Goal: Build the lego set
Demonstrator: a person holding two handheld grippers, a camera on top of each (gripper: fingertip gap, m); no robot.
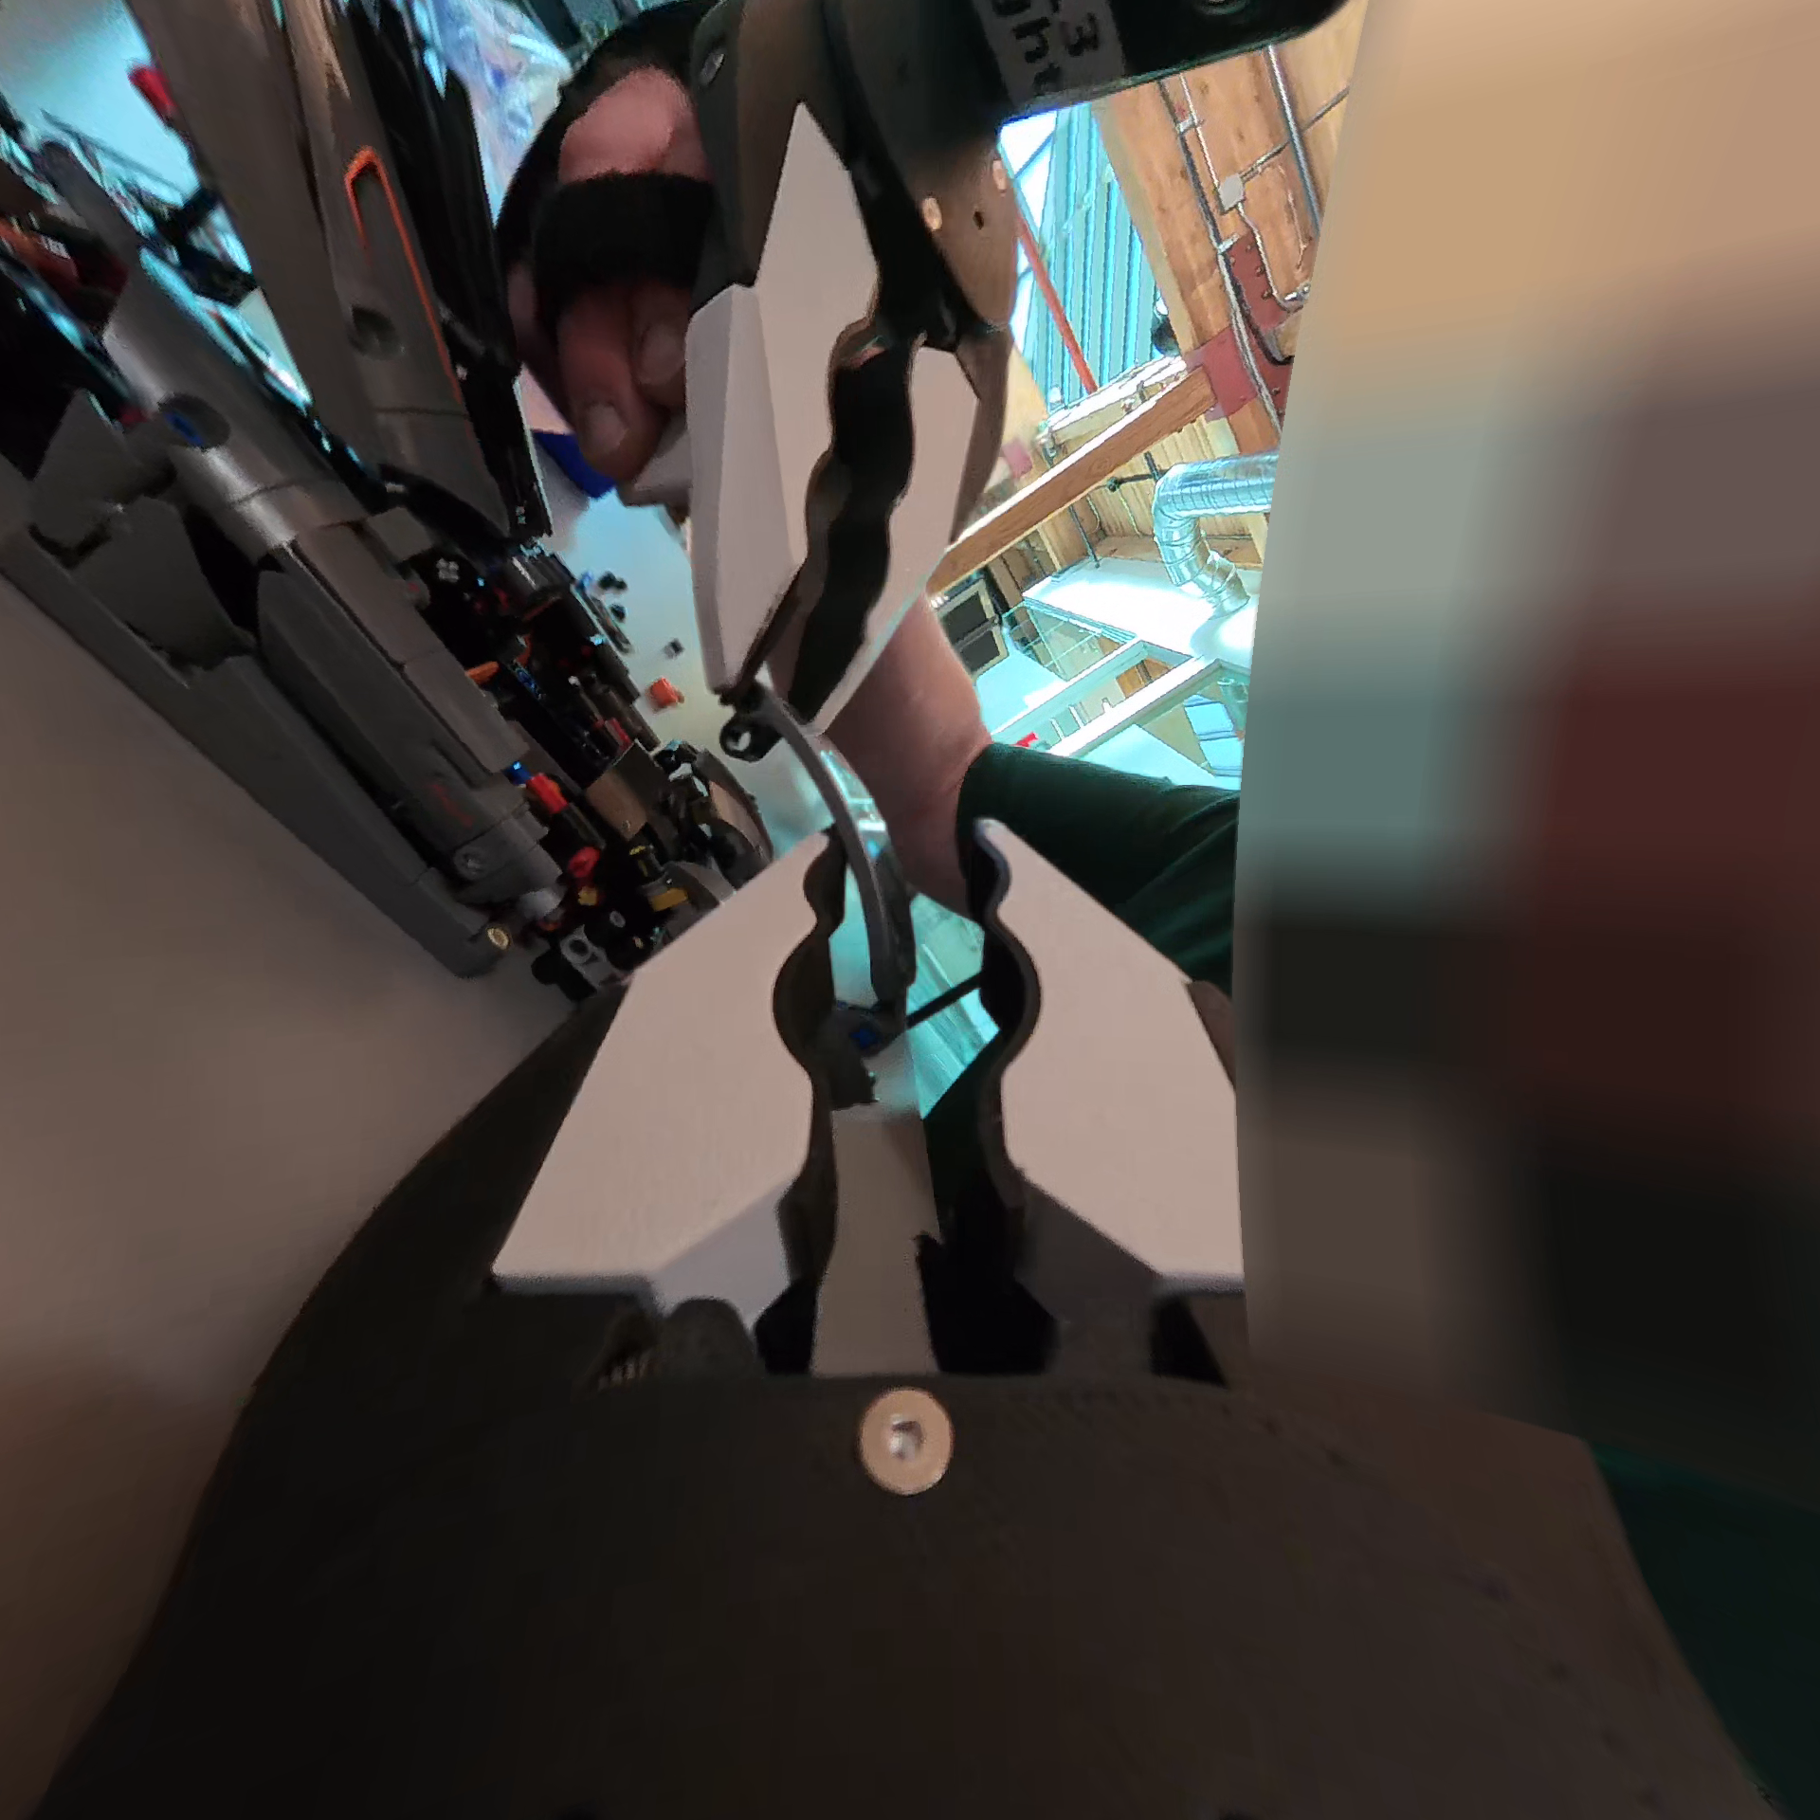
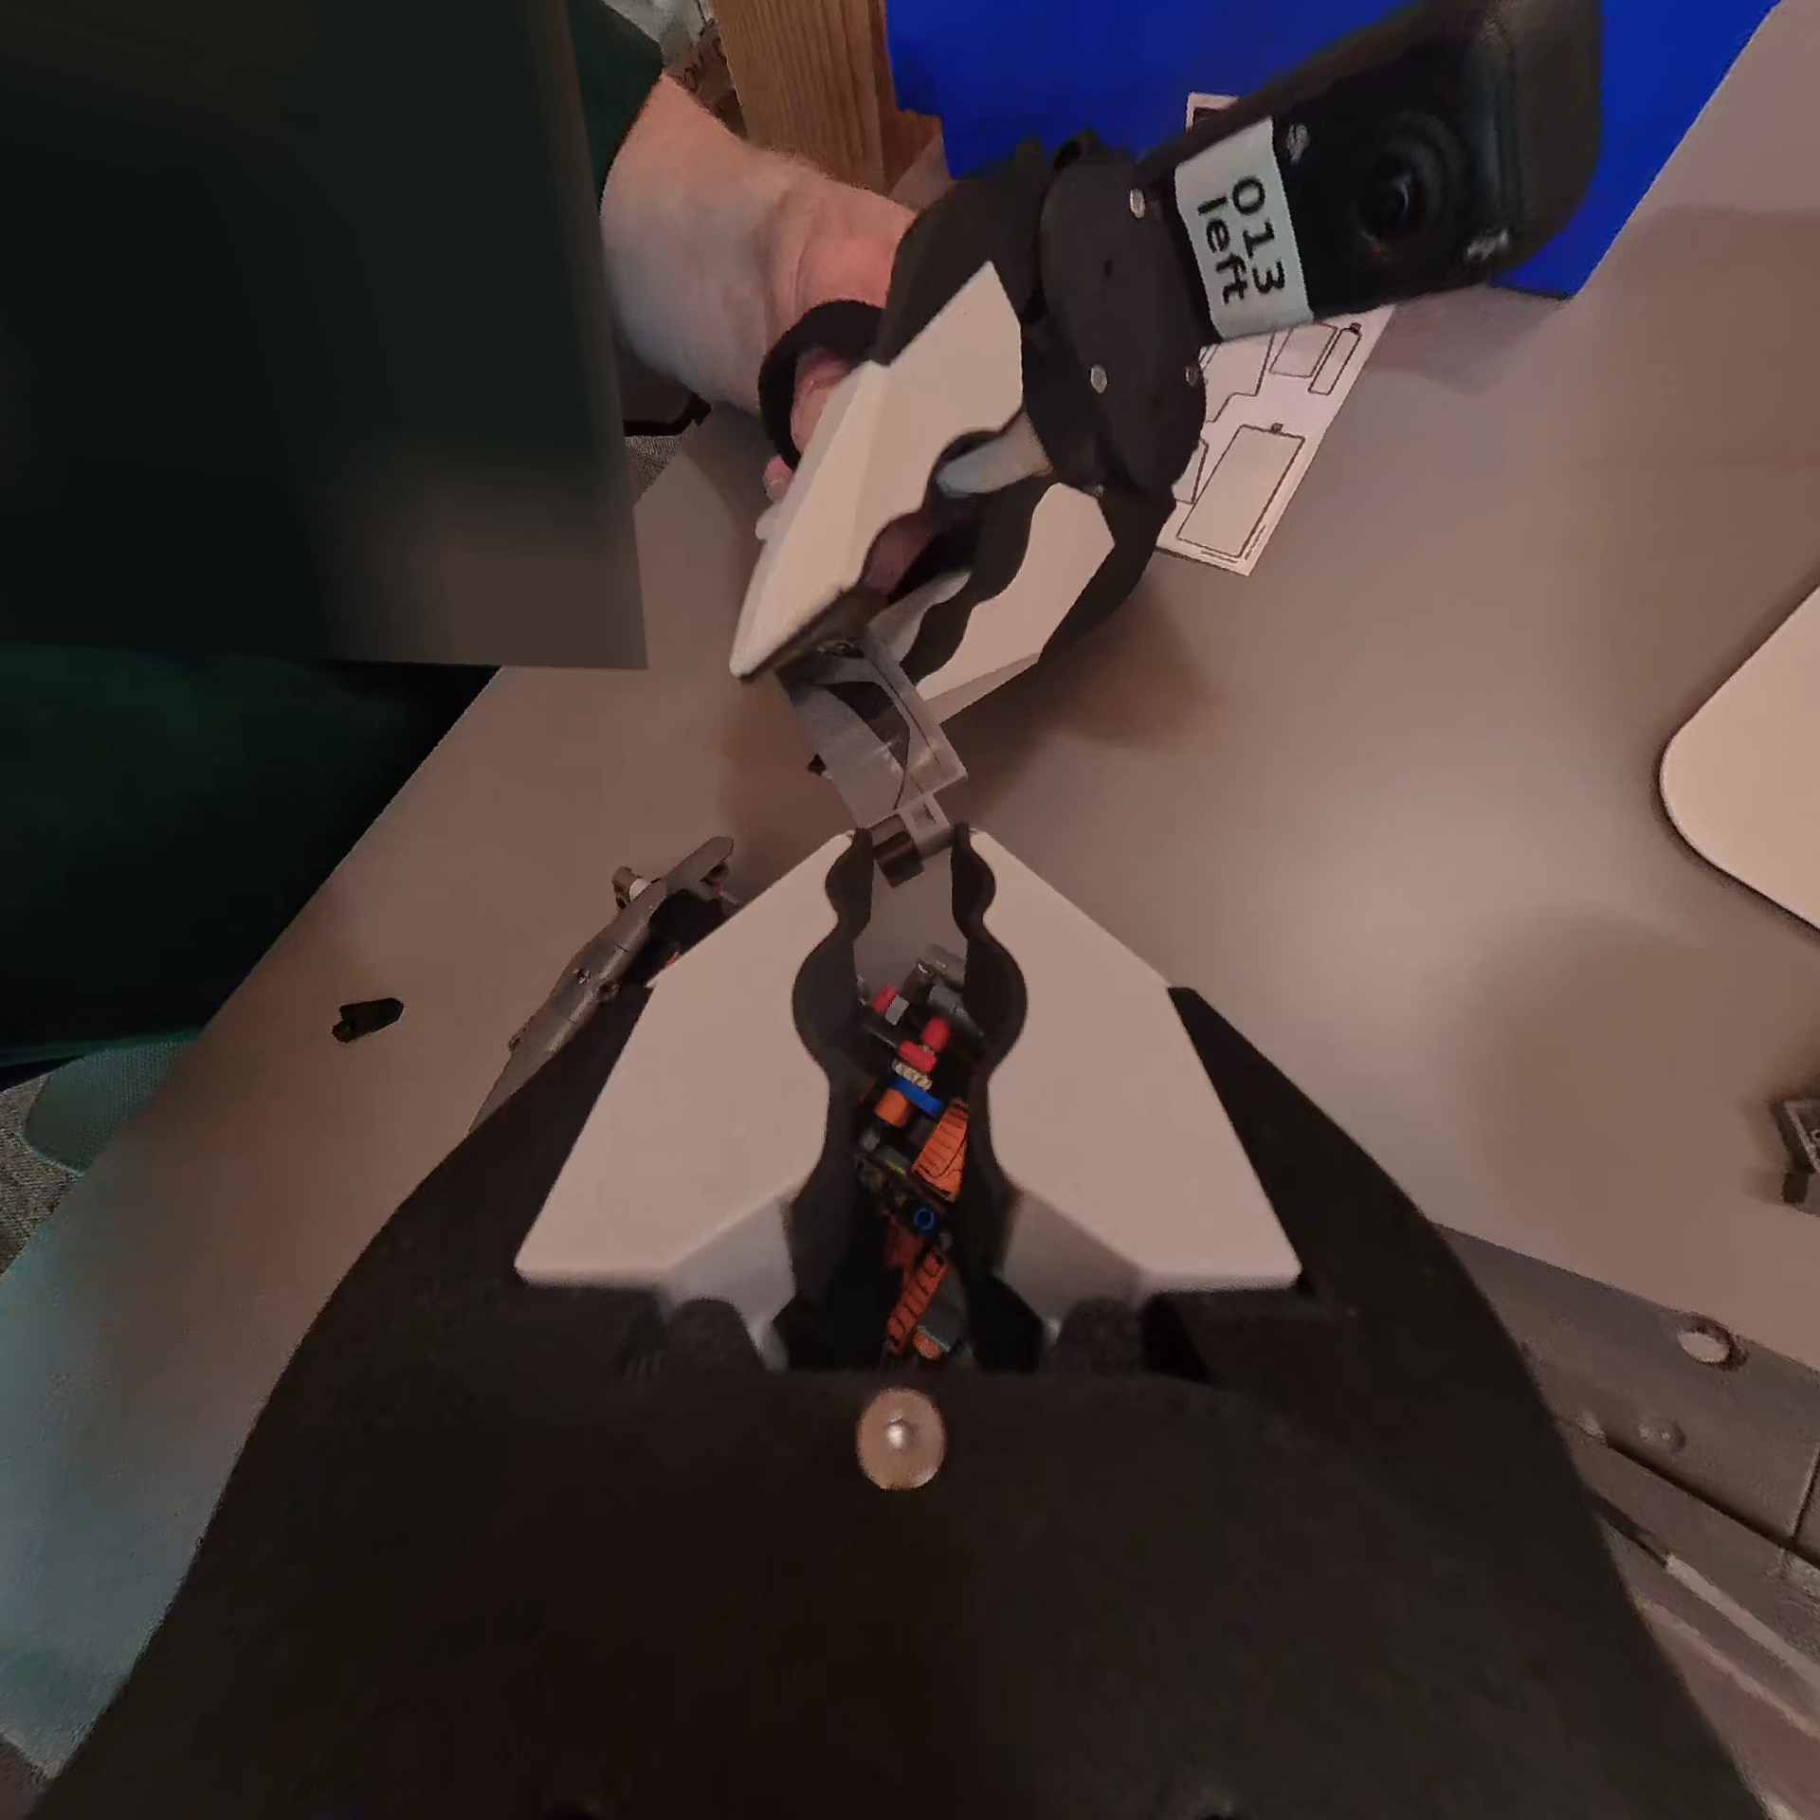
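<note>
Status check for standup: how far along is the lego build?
Done: large grey model looks mostly assembled. In hand: left claw shut on a grey panel, right claw at its black pin; grip unclear. Remaining: fitting that panel on; a grey sub-assembly and loose black piece lie unused on the table.

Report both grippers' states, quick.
Left gripper: shut on the curved grey panel.
Right gripper: fingers close around the panel's black pin; whether gripped cannot be told.

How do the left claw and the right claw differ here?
Left claw clamps the grey curved panel; right claw is at the black pin on its end. The panel reaches well inside left claw; the pin sits only at right claw's tips. Both have white fingers.
</note>
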